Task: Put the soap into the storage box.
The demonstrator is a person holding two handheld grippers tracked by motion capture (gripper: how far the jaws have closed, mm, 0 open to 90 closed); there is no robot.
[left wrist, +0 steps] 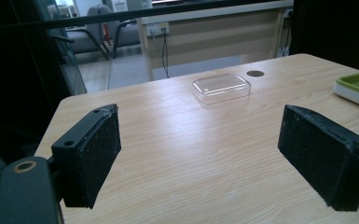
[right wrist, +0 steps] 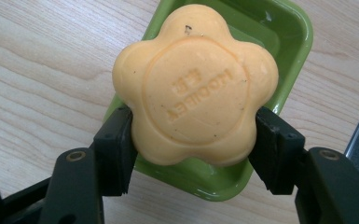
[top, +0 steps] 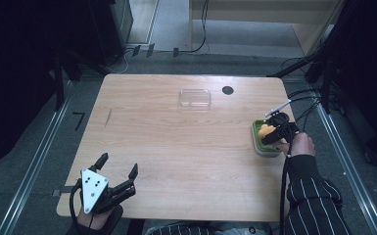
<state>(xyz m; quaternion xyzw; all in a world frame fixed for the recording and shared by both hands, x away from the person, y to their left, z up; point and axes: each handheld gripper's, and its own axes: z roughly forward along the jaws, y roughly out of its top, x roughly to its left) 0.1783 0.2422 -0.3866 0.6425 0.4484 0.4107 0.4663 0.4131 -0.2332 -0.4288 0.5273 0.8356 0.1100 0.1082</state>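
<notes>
The right gripper (right wrist: pixel 193 140) clamps a flower-shaped orange soap (right wrist: pixel 196 84) above the green dish (right wrist: pixel 293 42) near the table's (top: pixel 176 142) edge, while the left gripper (top: pixel 117 169) gapes over bare wood.

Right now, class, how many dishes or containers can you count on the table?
2. A clear plastic container sits near the table's far edge, beside a dark round hole. A green dish sits at the right edge, under the orange flower-shaped soap that the right gripper grips.

1. We see a light wooden tabletop (top: pixel 176 147) with rounded corners.
2. We see a clear lid (top: pixel 195 98) lying near its far edge, a dark round hole (top: pixel 227 90) just beside it.
3. We see a green dish (top: pixel 260 145) resting at its right edge.
</notes>
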